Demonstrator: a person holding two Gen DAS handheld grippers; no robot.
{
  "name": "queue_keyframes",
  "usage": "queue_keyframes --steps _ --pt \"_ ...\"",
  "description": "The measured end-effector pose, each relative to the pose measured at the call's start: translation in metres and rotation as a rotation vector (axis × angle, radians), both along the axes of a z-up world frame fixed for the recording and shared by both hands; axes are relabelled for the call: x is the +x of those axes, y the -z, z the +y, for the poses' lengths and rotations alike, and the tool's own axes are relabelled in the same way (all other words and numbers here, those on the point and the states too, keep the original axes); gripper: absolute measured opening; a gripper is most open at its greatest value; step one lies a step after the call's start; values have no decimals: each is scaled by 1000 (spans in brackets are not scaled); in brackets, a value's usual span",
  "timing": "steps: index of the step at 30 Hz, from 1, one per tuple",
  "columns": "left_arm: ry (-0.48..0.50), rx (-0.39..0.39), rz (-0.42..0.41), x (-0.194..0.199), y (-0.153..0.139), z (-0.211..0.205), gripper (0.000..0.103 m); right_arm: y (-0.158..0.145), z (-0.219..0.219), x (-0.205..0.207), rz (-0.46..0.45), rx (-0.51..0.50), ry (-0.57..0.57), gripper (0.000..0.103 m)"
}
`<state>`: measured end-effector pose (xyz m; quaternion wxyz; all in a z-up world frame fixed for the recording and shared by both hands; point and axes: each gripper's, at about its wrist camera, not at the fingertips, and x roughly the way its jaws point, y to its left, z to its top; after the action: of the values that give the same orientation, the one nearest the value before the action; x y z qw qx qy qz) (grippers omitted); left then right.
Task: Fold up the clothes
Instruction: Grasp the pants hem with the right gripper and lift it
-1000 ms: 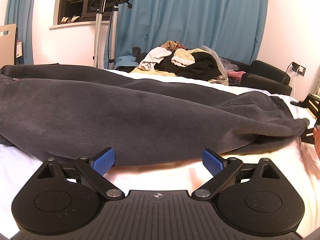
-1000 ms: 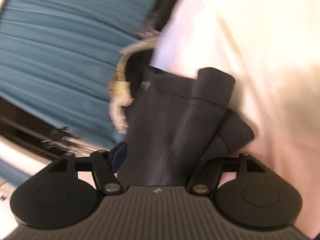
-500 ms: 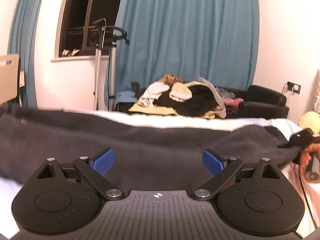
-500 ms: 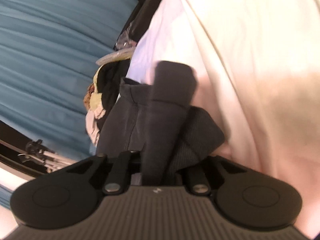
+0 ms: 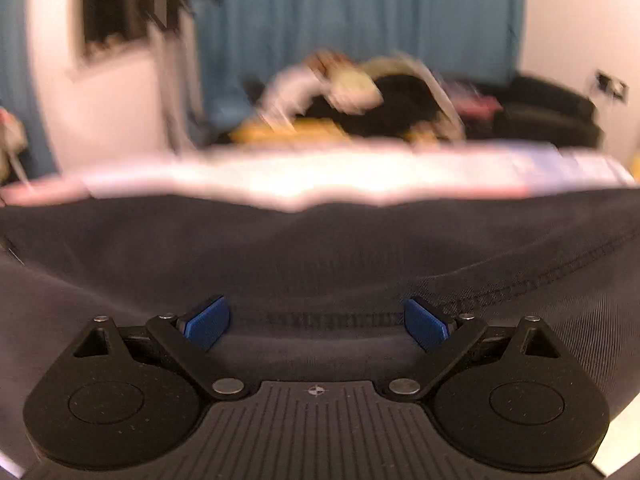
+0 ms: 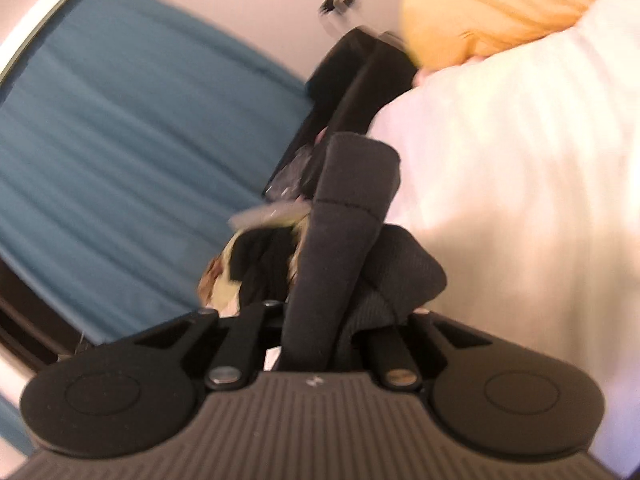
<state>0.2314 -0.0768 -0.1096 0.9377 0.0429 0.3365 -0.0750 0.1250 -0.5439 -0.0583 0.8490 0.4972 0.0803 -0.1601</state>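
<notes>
While my right gripper (image 6: 316,344) has its fingers clamped on a bunched end of the dark grey garment (image 5: 320,256), my left gripper (image 5: 316,322) holds its blue pads (image 5: 208,322) wide apart with a stitched hem lying between them, not yet pinched. Beyond the fingers the garment spreads across the white bed (image 5: 304,178), with a pile of other clothes (image 5: 360,104) and blue curtains (image 5: 360,20) behind, all blurred. I judge this the grasping step before a fold; next I should close the left pads on that hem, then carry both ends over together.
</notes>
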Motion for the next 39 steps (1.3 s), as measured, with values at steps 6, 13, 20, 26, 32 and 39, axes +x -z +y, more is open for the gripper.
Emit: queue_keyframes --steps 6,13,20,26,32,39 --pt "13 24 -40 -6 20 -15 103 5 -1 -23 12 -136 15 11" --pt "59 51 -94 -48 -36 23 103 -22 40 -9 -17 -357 1 12" --pt "-17 -49 -147 -88 -66 69 103 -39 58 2 18 -458 5 13" --pt "-72 -127 -122 -89 -62 100 103 -87 126 27 -19 -675 -75 14" --pt "-97 -180 -138 -90 -63 127 103 -107 254 44 -107 -876 -246 14" --pt "-192 -298 -184 -89 -66 180 103 -24 419 48 -100 -1094 -632 14"
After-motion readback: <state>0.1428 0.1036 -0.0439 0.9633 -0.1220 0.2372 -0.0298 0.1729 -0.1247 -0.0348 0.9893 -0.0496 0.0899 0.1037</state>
